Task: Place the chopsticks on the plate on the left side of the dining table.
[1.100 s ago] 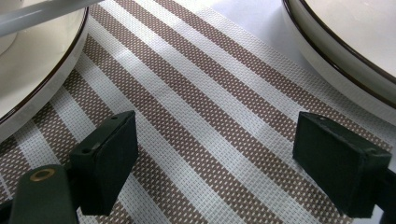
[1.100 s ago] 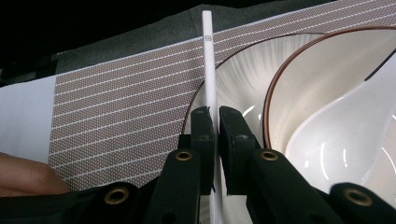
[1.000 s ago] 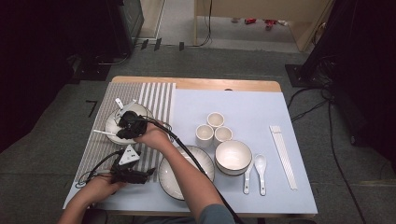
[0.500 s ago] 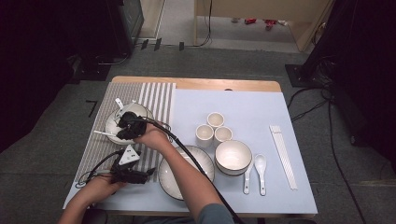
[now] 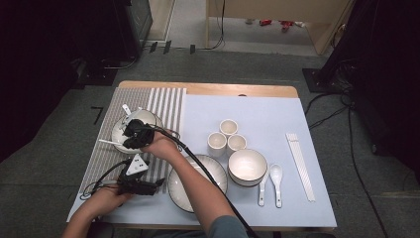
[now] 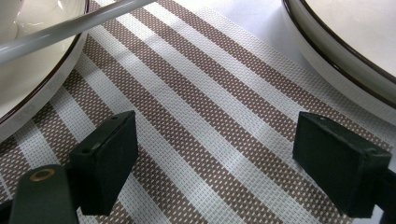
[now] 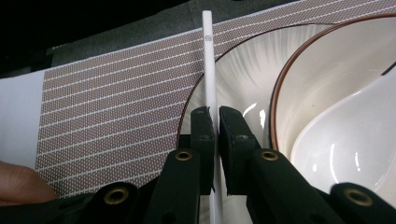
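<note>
The counter (image 5: 208, 89) is carrying a pale blue mat (image 5: 277, 124) and, at its nine o'clock side, a striped mat (image 5: 166, 101). On the striped mat a dark-rimmed plate (image 5: 118, 133) is sitting with a bowl (image 5: 144, 117) on it; a second plate (image 5: 184, 184), a larger bowl (image 5: 246, 166), three cups (image 5: 227, 127) and two spoons (image 5: 276, 173) are lying toward the centre, with a pair of chopsticks (image 5: 300, 166) at three o'clock. The right claw (image 5: 134, 135) is reaching across over the plate and is clamping a white chopstick (image 7: 208, 70) between its closed jaws, as the right gripper view is showing. The stick's long axis is running straight ahead of the jaws toward twelve o'clock in that view, crossing the plate rim (image 7: 196, 88), with the bowl just at three o'clock of it. In the high view its free end (image 5: 106, 142) is pointing to nine o'clock off the plate. The left claw (image 5: 157, 182) is resting low on the striped mat at the six o'clock side of the plate, jaws standing wide apart and holding nothing. In judgement, the right hand alone is controlling the stick; any lift must be following its long axis clear of the rim.
</note>
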`<control>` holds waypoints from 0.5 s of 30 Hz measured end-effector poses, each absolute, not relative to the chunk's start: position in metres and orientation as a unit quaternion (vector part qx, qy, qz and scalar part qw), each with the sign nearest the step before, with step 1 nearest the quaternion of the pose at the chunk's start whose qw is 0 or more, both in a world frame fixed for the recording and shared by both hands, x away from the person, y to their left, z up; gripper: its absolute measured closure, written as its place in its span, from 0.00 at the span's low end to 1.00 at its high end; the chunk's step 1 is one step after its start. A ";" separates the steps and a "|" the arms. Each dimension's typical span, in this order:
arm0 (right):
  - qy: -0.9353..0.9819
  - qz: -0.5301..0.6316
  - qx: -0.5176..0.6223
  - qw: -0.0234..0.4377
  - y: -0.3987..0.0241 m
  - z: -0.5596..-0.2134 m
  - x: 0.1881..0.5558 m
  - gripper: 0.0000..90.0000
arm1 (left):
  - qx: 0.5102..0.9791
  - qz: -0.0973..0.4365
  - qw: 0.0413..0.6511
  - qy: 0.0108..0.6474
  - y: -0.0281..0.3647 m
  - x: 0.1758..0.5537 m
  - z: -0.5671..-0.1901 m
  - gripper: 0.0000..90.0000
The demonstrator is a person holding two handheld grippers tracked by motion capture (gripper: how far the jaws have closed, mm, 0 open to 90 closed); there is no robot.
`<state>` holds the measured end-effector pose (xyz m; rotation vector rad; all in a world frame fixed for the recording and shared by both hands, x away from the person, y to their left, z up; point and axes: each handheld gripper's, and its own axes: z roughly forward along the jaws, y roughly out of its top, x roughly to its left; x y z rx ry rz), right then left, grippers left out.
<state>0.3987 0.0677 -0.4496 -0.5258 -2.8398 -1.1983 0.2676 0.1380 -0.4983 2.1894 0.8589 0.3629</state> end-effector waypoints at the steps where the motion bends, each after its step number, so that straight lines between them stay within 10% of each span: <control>1: -0.909 -0.381 -0.167 0.004 0.068 -0.450 0.398 0.94 | 0.854 0.141 0.372 0.335 0.138 0.268 -0.498 0.16; 15: -0.913 -0.376 -0.158 -0.006 0.071 -0.451 0.396 0.94 | 0.854 0.141 0.372 0.335 0.138 0.268 -0.498 0.16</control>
